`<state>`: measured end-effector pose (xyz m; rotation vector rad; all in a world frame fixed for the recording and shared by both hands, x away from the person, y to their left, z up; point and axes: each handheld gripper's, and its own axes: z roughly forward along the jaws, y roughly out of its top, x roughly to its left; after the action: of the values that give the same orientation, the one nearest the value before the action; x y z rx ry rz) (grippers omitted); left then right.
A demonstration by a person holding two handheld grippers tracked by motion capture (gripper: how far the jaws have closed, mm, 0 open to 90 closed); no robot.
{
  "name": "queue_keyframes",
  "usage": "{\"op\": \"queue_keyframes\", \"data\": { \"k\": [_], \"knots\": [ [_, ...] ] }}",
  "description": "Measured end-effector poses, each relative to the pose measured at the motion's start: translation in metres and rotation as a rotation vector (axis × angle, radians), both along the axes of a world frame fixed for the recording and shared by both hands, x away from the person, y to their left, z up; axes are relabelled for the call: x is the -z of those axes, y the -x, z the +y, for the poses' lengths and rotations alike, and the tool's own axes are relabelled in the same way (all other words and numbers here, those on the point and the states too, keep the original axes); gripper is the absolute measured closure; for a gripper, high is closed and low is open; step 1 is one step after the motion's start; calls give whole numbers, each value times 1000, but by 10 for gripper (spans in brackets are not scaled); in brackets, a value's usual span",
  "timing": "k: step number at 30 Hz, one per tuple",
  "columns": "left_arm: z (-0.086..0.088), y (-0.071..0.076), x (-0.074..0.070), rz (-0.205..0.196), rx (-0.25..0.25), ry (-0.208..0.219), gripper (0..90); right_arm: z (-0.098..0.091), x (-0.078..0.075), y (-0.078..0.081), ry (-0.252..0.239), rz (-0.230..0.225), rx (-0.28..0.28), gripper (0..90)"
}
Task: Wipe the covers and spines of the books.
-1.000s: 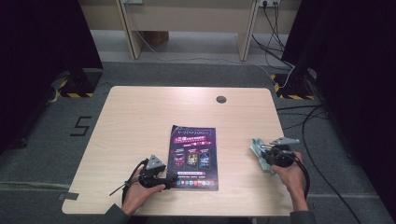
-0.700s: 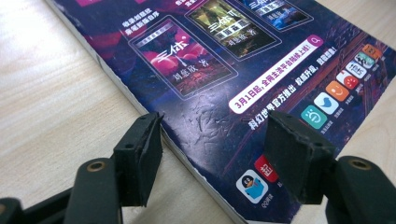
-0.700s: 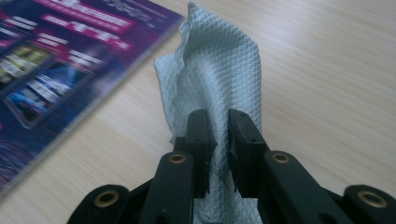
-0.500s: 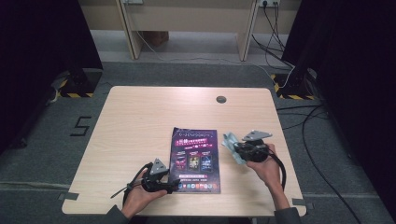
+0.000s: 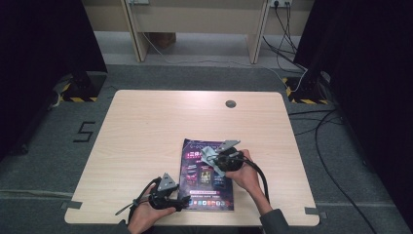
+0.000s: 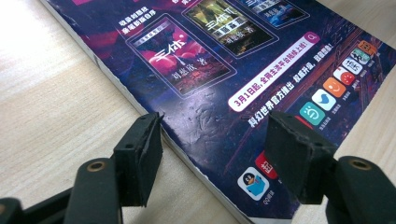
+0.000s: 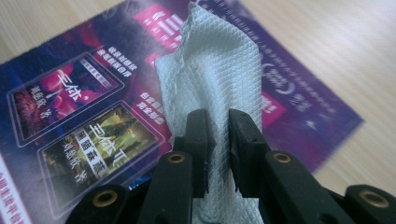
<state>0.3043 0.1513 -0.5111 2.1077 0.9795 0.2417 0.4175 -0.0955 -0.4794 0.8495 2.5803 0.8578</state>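
Observation:
A purple-covered book (image 5: 207,175) lies flat near the table's front edge. My right gripper (image 5: 210,155) hovers over its upper half, shut on a folded pale grey cloth (image 7: 215,79) that sticks out past the jaws above the book (image 7: 84,116). My left gripper (image 5: 181,201) rests at the book's lower left corner, open. In the left gripper view the jaws of the left gripper (image 6: 212,140) straddle the edge of the book (image 6: 224,79), apart from it, and nothing is clamped.
The light wooden table (image 5: 146,126) has a round cable hole (image 5: 230,104) at the back. Black cables (image 5: 311,122) trail over the grey floor to the right. A desk frame (image 5: 195,29) stands behind the table.
My right hand has carried the cloth leftwards from the bare table at the right onto the book's upper half. The left gripper has edged slightly right along the book's lower corner.

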Motion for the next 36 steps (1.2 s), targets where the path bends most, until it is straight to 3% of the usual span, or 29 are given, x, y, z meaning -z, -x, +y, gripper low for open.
{"op": "queue_keyframes", "data": {
  "k": [2,4,6,9,11,22,30,36],
  "knots": [
    [0,0,0,0,1,-1,358,5,7,-4,42,-5,1,785],
    [0,0,0,-1,2,-2,358,4,8,-9,36,-14,18,787],
    [0,0,0,1,5,-2,357,1,8,-15,71,-41,44,785],
    [1,-1,0,4,7,4,357,-8,10,-26,37,-44,91,785],
    [0,-1,0,1,8,-3,358,-16,10,-34,42,-56,125,783],
    [1,-1,0,-3,12,-2,356,-29,12,-57,42,-77,186,774],
    [1,-1,0,-2,12,0,356,-23,11,-55,63,-84,177,779],
    [1,-1,1,-1,11,2,356,-4,10,-52,58,-69,114,778]
  ]
}}
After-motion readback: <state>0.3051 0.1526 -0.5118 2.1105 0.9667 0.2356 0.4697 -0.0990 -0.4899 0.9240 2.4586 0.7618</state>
